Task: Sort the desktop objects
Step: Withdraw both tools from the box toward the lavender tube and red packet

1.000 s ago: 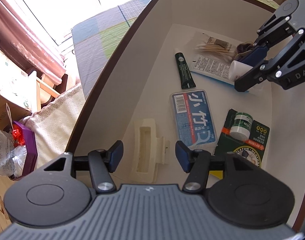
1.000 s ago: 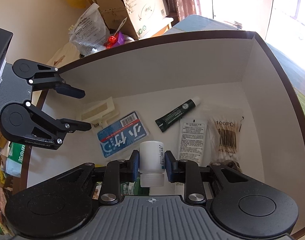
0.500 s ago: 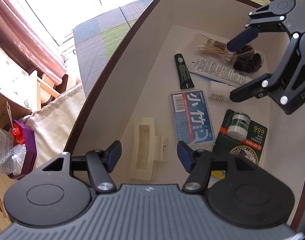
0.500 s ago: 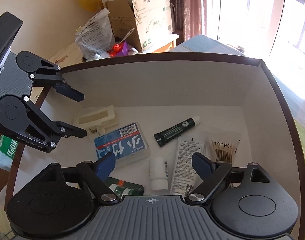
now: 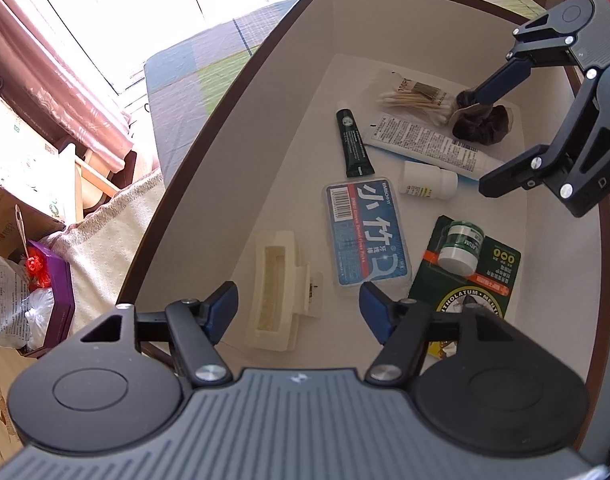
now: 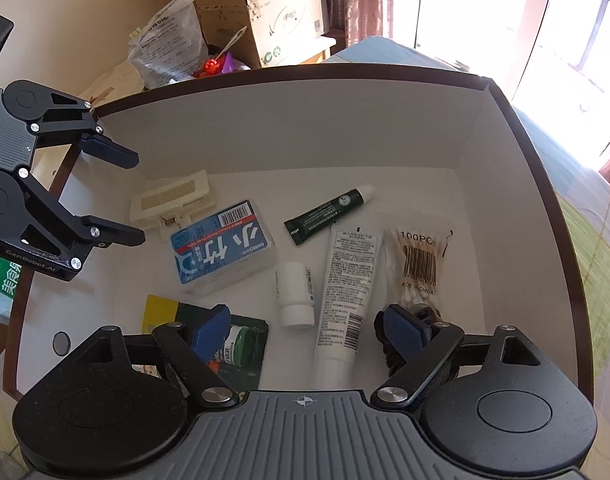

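A white box with a brown rim (image 5: 261, 120) (image 6: 305, 132) holds the items. A small white bottle (image 5: 427, 185) (image 6: 295, 294) lies on its side on the floor of the box, between a blue floss box (image 5: 365, 236) (image 6: 223, 246) and a long white tube (image 5: 421, 144) (image 6: 345, 296). My right gripper (image 6: 307, 328) (image 5: 493, 136) hangs open above the bottle and holds nothing. My left gripper (image 5: 299, 312) (image 6: 125, 196) is open over a cream hair clip (image 5: 275, 288) (image 6: 173, 196).
Also in the box are a dark green tube (image 5: 353, 144), a cotton swab pack (image 6: 421, 264), a dark scrunchie (image 5: 485, 124) and a green card with a small jar (image 5: 461, 248). Cardboard boxes (image 6: 281, 8) and a plastic bag (image 6: 169, 52) stand beyond the box.
My right gripper opened and let go of the small white bottle, which now lies in the box; the gripper then drew back and up. The left gripper barely moved.
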`<state>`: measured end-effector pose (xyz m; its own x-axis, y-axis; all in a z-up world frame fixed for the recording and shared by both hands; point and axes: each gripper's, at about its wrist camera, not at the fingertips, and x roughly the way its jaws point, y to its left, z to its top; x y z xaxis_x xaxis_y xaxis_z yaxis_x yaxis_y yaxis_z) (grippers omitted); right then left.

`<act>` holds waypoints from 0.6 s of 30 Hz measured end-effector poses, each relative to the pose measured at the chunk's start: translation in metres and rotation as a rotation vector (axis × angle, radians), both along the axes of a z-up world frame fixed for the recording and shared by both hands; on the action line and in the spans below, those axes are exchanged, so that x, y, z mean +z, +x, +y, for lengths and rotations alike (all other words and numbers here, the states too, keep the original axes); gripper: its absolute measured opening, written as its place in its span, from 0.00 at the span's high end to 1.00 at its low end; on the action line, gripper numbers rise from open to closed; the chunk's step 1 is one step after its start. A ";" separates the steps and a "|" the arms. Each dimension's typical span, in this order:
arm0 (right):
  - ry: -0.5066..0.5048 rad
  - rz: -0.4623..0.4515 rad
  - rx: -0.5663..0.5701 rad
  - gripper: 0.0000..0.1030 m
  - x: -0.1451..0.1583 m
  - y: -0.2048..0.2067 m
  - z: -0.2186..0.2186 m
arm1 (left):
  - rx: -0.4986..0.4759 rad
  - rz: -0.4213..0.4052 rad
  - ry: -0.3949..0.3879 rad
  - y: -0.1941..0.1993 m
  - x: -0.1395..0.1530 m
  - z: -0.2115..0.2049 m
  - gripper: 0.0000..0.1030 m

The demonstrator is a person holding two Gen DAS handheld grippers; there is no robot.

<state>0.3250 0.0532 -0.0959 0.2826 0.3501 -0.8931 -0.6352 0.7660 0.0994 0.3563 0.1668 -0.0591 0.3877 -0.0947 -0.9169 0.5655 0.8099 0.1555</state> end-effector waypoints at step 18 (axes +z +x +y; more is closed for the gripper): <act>-0.010 -0.031 0.007 0.13 0.022 -0.029 -0.006 | 0.007 -0.062 -0.009 -0.029 0.027 -0.012 0.23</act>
